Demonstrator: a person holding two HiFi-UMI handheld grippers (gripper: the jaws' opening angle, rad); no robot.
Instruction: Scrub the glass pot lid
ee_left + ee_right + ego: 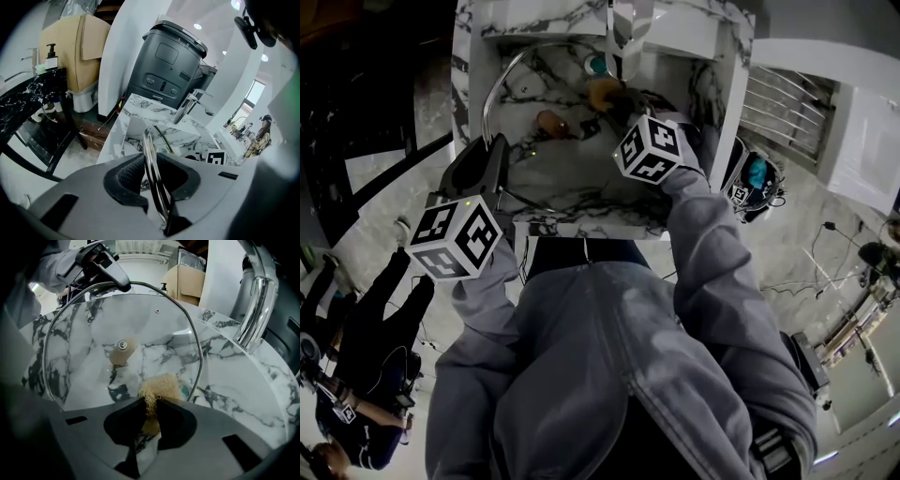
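The glass pot lid (93, 329) stands tilted on edge over the marble sink (581, 187), its tan knob (121, 351) facing the right gripper view. My left gripper (151, 177) is shut on the lid's steel rim (149, 154) and shows clamped at the lid's top edge in the right gripper view. My right gripper (151, 416) is shut on a tan fibrous scrubber (158, 390), whose tuft sits at the lower part of the glass near the rim. In the head view the lid rim (492, 94), the knob (551, 122) and the scrubber (605, 94) all lie inside the basin.
A chrome faucet (255, 310) rises at the sink's right side. Marble walls (243, 380) close in round the lid. A dark grey appliance (168, 65) stands behind the sink, with a cardboard box (75, 51) to its left. A person (356, 375) stands at the lower left.
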